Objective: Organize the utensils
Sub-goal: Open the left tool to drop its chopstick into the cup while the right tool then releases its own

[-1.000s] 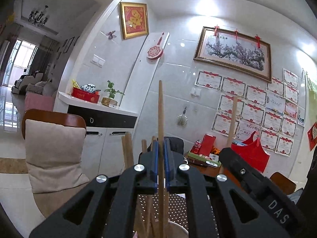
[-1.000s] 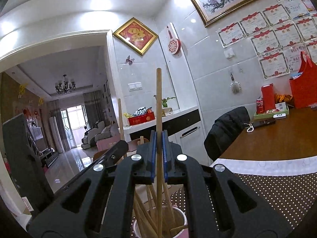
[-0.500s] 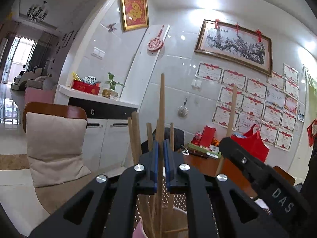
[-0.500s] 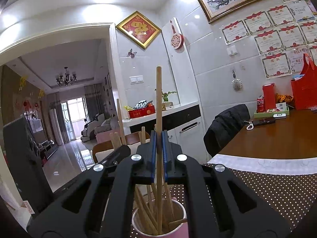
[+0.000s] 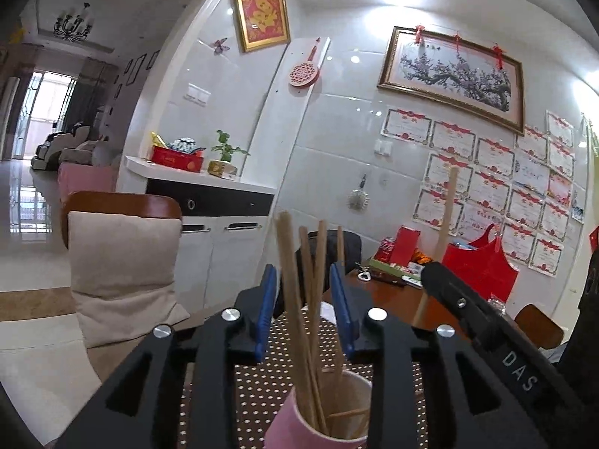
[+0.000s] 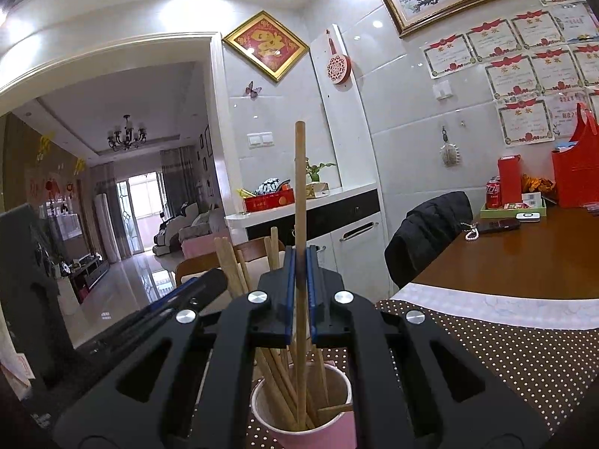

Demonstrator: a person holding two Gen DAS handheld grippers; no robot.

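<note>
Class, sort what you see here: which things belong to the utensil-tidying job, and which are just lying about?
Part of the job:
- pink cup
- chopsticks in the cup
- raised chopstick, clamped in the right gripper
- left gripper, jaws opening around chopsticks

Just lying about:
- soda can
- red gift bag
- black jacket
- phone

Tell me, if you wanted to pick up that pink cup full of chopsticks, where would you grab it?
Probably low on the cup's pink side wall, coming in level from the side. The chopsticks fan up out of the mouth and block a grasp from above, and they make it top-heavy. The right gripper holds one chopstick upright; the left gripper's jaws are opening around the bundle.
</note>
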